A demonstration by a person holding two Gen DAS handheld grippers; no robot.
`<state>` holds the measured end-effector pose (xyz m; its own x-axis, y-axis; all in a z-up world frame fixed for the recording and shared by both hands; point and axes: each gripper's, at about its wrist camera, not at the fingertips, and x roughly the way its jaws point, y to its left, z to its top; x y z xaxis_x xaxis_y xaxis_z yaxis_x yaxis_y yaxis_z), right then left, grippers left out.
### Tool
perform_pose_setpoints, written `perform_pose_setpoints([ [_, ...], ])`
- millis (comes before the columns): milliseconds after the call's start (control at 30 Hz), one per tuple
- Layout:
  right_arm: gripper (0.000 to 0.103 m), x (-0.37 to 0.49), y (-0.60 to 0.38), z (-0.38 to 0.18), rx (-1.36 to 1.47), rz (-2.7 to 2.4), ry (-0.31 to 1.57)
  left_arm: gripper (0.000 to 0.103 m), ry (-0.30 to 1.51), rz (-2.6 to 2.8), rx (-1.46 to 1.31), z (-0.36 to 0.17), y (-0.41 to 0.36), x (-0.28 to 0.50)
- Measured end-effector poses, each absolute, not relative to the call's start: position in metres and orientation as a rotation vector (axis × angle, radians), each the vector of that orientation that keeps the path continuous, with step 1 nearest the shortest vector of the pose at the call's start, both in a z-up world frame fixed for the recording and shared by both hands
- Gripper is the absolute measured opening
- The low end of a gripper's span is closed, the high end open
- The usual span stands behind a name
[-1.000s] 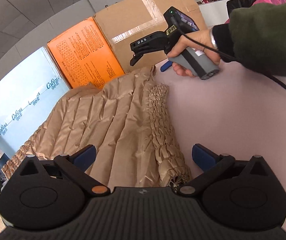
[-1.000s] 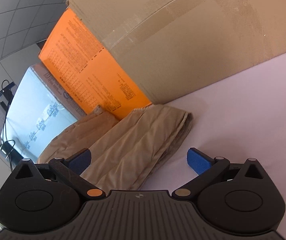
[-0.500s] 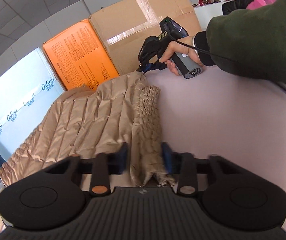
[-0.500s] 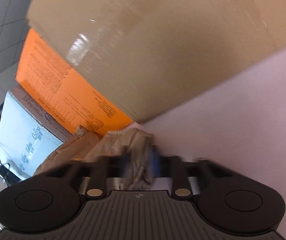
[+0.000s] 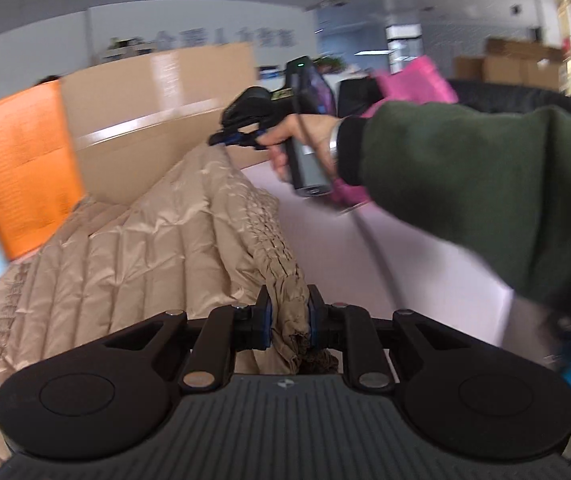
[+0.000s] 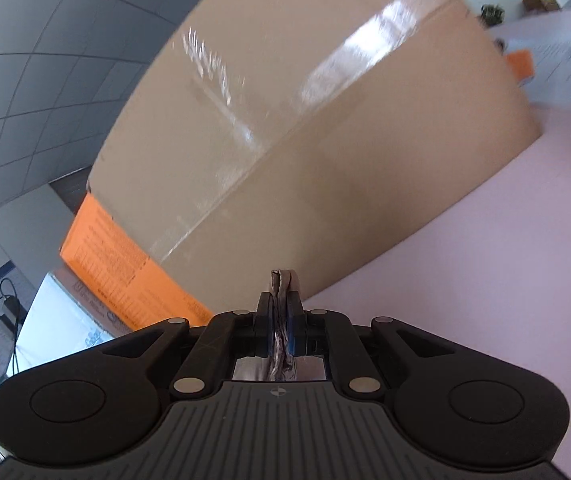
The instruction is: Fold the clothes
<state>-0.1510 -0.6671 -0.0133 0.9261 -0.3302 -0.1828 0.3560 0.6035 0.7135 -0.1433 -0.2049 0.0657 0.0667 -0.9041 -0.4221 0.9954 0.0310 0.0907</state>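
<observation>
A tan quilted garment (image 5: 145,248) with a ruched elastic edge lies on the pink table (image 5: 425,264). My left gripper (image 5: 288,312) is shut on the near end of that ruched edge (image 5: 281,280) and holds it raised. My right gripper (image 5: 237,140) shows in the left wrist view, shut on the garment's far corner and lifting it. In the right wrist view the right gripper (image 6: 280,320) pinches a thin fold of tan cloth (image 6: 281,280) between its pads; the remainder of the garment is hidden there.
A large taped cardboard box (image 6: 305,152), an orange box (image 5: 17,176) and a pale blue box (image 6: 45,320) stand along the table's far edge. The person's green sleeve (image 5: 465,184) crosses the right side. A pink bag (image 5: 413,80) sits behind.
Both grippers were open a second ago, closed on the garment's edge half a second ago, and now lift it. The cloth has risen off the table and both views have tilted up.
</observation>
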Motion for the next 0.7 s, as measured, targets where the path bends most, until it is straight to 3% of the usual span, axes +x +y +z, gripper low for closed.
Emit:
perform_pose_setpoints([
  [200,0.006,-0.262,-0.686,0.033,0.738,-0.661,-0.048,0.014,0.335,-1.698,0.187,0.099,-0.221,-0.159],
  [400,0.006,-0.282,-0.668,0.098,0.634,-0.693,-0.123,0.014,0.347,-1.568,-0.036,0.114,-0.187,-0.111],
  [533,0.005,-0.218,-0.629,0.138,0.545,-0.539,-0.104,0.014,0.388,-1.331,-0.178,0.107,-0.149,-0.057],
  [700,0.005,-0.074,-0.552,0.167,0.438,-0.243,0.025,0.014,0.489,-0.973,-0.300,0.070,-0.084,0.016],
])
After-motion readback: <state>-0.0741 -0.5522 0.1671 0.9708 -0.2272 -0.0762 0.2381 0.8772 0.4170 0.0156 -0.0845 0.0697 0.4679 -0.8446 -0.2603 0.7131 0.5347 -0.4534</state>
